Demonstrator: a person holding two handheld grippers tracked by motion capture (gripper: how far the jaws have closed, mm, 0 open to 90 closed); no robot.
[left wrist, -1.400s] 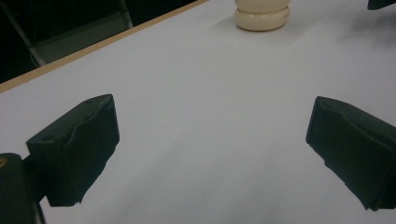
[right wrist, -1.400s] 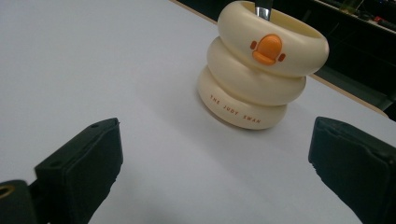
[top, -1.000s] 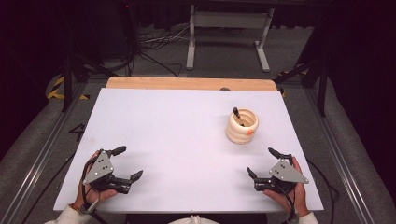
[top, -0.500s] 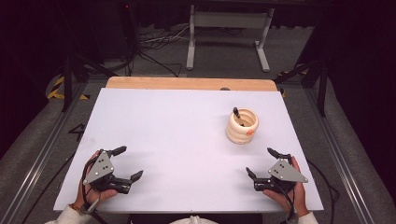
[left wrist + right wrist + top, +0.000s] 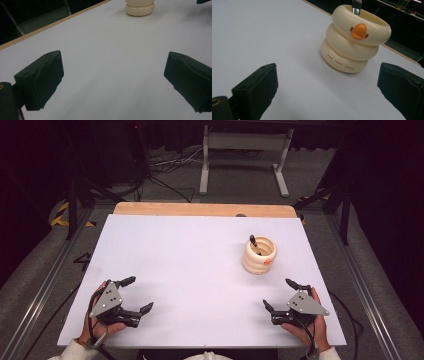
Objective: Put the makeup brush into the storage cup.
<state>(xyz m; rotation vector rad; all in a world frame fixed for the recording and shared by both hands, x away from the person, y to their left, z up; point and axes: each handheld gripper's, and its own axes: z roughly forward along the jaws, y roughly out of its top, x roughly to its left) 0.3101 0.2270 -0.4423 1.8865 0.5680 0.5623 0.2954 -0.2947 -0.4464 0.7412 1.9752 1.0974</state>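
Observation:
A cream ringed holder (image 5: pixel 259 255) with an orange duck beak stands upright on the white table (image 5: pixel 200 265), right of centre. A dark-handled tool (image 5: pixel 254 243) leans inside it. In the right gripper view the holder (image 5: pixel 354 40) stands close ahead, slightly right of the gap between the jaws, with a metal shaft (image 5: pixel 356 7) rising from it. My right gripper (image 5: pixel 286 295) rests open near the front right edge. My left gripper (image 5: pixel 137 295) rests open near the front left edge, and its view shows the holder's base (image 5: pixel 140 7) far off. Both hold nothing.
A wooden strip (image 5: pixel 200 210) runs along the table's far edge. Beyond it stand a metal frame (image 5: pixel 245 155) and floor cables (image 5: pixel 165 165). Metal rails (image 5: pixel 45 285) flank the table on both sides.

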